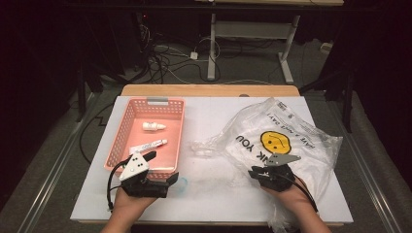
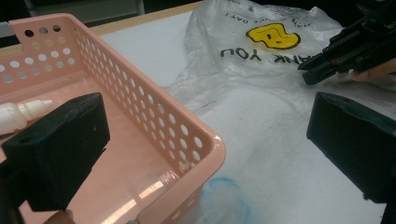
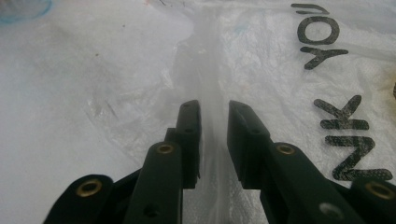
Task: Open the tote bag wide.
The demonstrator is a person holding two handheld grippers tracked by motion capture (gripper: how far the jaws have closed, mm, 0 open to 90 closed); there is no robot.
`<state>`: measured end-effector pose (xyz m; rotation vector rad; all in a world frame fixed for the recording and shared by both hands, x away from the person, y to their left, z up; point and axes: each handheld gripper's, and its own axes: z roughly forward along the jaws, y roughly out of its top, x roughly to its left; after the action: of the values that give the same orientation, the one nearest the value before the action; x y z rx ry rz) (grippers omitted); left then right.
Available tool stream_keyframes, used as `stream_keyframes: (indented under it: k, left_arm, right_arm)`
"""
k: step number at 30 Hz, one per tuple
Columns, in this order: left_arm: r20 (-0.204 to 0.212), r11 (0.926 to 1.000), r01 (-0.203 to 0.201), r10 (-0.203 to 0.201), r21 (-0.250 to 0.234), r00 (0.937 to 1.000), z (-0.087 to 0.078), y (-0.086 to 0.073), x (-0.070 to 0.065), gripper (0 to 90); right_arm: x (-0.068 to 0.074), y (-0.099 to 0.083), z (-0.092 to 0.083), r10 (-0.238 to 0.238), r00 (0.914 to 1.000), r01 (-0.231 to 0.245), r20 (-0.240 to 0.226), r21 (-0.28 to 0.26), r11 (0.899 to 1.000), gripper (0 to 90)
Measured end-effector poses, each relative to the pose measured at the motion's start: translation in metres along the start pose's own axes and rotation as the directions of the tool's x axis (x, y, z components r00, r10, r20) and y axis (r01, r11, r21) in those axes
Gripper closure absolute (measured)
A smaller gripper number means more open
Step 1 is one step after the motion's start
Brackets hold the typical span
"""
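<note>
High view: white table (image 1: 204, 194) with pink basket (image 1: 127, 131) at left, holding bottle (image 1: 153, 126) and tube (image 1: 148, 144). Clear bag (image 1: 286, 145) with yellow smiley spread flat at right. Left gripper (image 1: 163, 167) at basket's near right corner, jaws wide, holding nothing. Right gripper (image 1: 257, 173) low on bag's near left edge.

Left gripper view: jaws far apart, basket's corner (image 2: 205, 140) between them, untouched. Bottle (image 2: 21, 114) inside basket. Bag (image 2: 261, 65) beyond, right gripper (image 2: 310, 70) resting on it.

Right gripper view: gripper (image 3: 215, 114) narrow, a raised ridge of bag film (image 3: 210, 84) running between pads. Pressing or not: cannot tell for sure, small gaps visible either side.
</note>
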<state>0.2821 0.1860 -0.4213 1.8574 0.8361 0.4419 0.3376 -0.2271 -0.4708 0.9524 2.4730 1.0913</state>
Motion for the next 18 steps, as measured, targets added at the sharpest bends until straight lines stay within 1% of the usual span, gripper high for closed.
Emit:
stream_keyframes:
  k: [1,4,5,6,7,9,11,13,14,15,17,18]
  left_arm:
    - [0.001,1.0000,0.001,-0.001,-0.001,1.0000,-0.0001,0.0001,-0.0001,0.0]
    - [0.000,1.0000,-0.001,0.001,0.000,1.0000,-0.0006,0.0002,-0.0004,0.0]
    - [0.000,1.0000,-0.001,0.001,-0.001,1.0000,-0.0007,0.0003,-0.0005,0.0]
    - [0.000,1.0000,-0.002,0.002,0.000,1.0000,-0.0006,0.0003,-0.0005,0.0]
    - [0.000,1.0000,0.000,0.000,0.000,1.0000,-0.0003,0.0002,-0.0005,0.0]
    - [0.003,1.0000,-0.001,0.001,0.002,1.0000,0.0003,0.0001,-0.0005,0.0]
    - [0.003,1.0000,-0.004,0.004,0.003,1.0000,0.0003,0.0002,-0.0007,0.0]
    - [0.003,1.0000,-0.004,0.004,0.001,1.0000,-0.0001,0.0002,-0.0004,0.0]
    - [0.002,1.0000,-0.002,0.002,0.002,1.0000,-0.0005,0.0001,-0.0001,0.0]
    - [0.002,1.0000,-0.002,0.002,0.002,1.0000,-0.0006,0.0001,0.0001,0.0]
    - [0.002,1.0000,-0.003,0.003,0.002,1.0000,-0.0005,0.0000,0.0003,0.0]
    - [0.002,1.0000,-0.002,0.002,0.002,1.0000,-0.0004,0.0000,0.0003,0.0]
  right_arm:
    - [0.0003,-0.0010,0.0014,-0.009,1.0000,0.009,0.000,0.014,1.000,76.1]
    - [0.0017,-0.0019,0.0031,-0.022,0.9997,0.022,-0.008,0.024,0.999,76.0]
    - [0.0042,-0.0027,0.0044,-0.040,0.9992,0.040,-0.006,0.027,0.999,76.4]
    - [0.0046,-0.0025,0.0045,-0.040,0.9992,0.040,0.000,0.028,0.999,78.2]
    - [0.0046,-0.0025,0.0045,-0.040,0.9992,0.040,0.000,0.028,0.999,78.2]
    - [0.0064,-0.0021,0.0048,-0.046,0.9987,0.045,0.023,0.025,0.999,82.4]
    - [0.0079,-0.0021,0.0048,-0.049,0.9984,0.048,0.028,0.023,0.999,84.2]
    - [0.0087,-0.0017,0.0024,-0.061,0.9974,0.061,0.039,0.006,0.998,87.5]
    - [0.0087,-0.0015,0.0014,-0.057,0.9977,0.057,0.037,-0.002,0.998,89.3]
    - [0.0079,-0.0007,-0.0019,-0.046,0.9983,0.047,0.034,-0.028,0.998,90.0]
    - [0.0081,-0.0004,-0.0027,-0.038,0.9986,0.039,0.037,-0.033,0.999,90.0]
    - [0.0072,-0.0002,-0.0040,-0.042,0.9985,0.043,0.036,-0.041,0.998,90.0]
